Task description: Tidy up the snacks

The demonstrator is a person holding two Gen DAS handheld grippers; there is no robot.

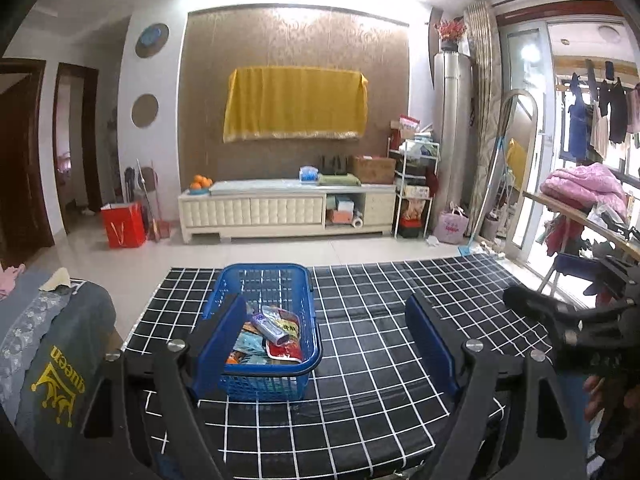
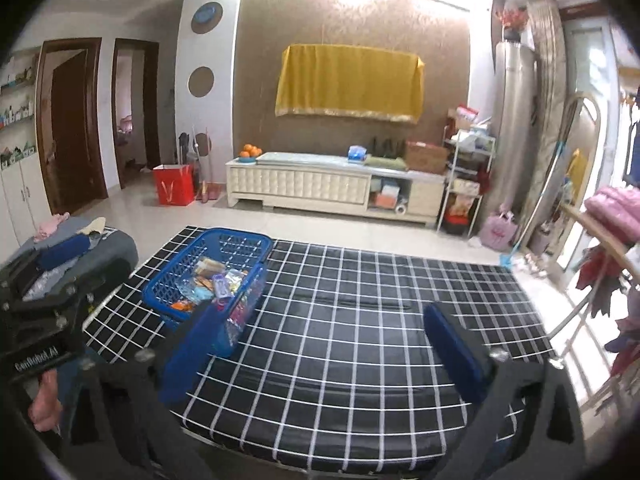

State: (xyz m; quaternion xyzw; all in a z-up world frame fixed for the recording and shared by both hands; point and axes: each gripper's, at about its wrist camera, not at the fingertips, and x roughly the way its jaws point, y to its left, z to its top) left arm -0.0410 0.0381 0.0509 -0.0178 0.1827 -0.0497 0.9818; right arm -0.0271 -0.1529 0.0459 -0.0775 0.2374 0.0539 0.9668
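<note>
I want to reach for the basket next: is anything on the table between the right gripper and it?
Nothing visible: only bare checked tablecloth lies between the open right gripper and the basket, which sits to its left.

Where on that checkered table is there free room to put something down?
The checkered tablecloth lies bare from the blue basket rightward to its window-side edge. The basket, at the left end, is crowded with snack packets. Both grippers are open.

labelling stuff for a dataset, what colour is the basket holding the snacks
Blue. The basket shows best in the left wrist view.
</note>
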